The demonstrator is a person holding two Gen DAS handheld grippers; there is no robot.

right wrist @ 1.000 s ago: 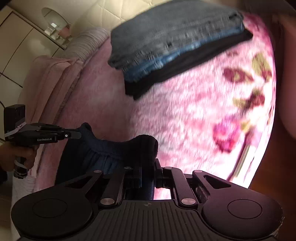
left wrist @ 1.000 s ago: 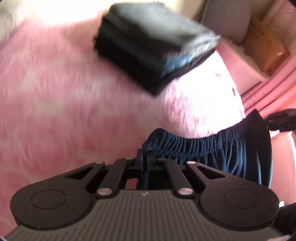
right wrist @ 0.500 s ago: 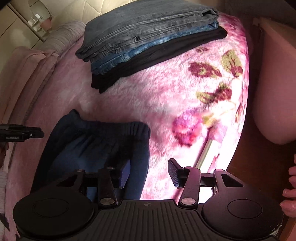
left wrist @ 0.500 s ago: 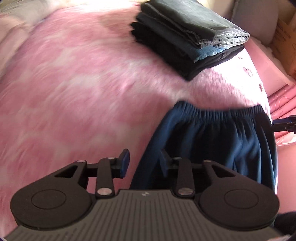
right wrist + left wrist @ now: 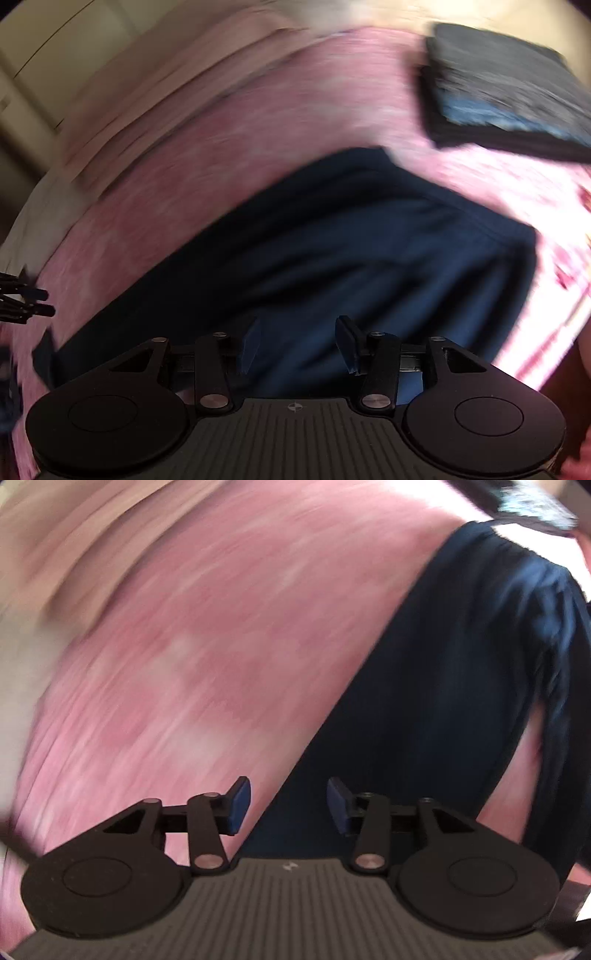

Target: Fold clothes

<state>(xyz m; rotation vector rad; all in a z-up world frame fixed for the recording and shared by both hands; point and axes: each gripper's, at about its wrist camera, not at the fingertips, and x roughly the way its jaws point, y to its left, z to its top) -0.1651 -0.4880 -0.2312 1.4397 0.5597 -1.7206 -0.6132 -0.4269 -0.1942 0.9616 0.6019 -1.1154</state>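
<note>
Navy trousers point(image 5: 332, 236) spread on pink bed point(image 5: 184, 646), unfolded | folded stack point(image 5: 498, 81) at 1 o'clock | left gripper point(image 5: 282, 805), right gripper point(image 5: 295, 345) released, empty | folding outstanding

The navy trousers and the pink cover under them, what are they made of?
The navy trousers look like soft matte knit, probably jersey: they drape in loose folds. The pink cover seems plush fleece with a mottled nap, though motion blur leaves this uncertain.

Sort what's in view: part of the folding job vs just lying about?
In the job:
navy pants, spread flat
left tool, open
right tool, open

Lying about:
stack of folded jeans, already done
pink blanket
</note>
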